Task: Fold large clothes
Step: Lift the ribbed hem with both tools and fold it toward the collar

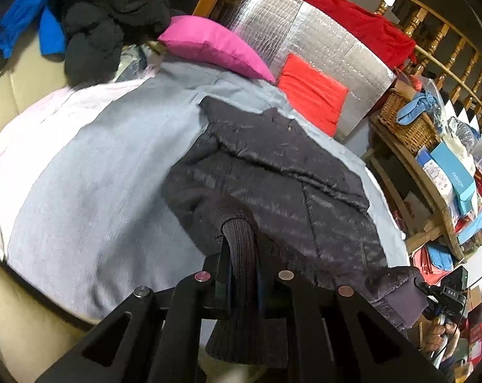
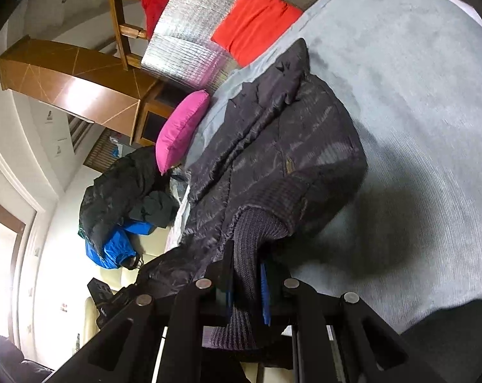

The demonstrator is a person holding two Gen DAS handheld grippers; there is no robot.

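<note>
The dark quilted puffer jacket (image 1: 272, 172) lies lengthwise on the grey sheet (image 1: 90, 172), collar toward the pink pillow (image 1: 215, 44). Each tool (image 1: 241, 249) (image 2: 245, 255) pinches its ribbed knit hem (image 1: 241, 287).

I see a bed under a pale grey-blue cotton sheet (image 1: 97, 172), a turned-spindle wooden railing (image 1: 439, 32) behind it. A silver quilted foil panel (image 1: 320, 41) leans there. A cluttered curved wooden shelf (image 1: 416, 175) stands beside the bed; white walls (image 2: 26, 118) catch window glare.
</note>
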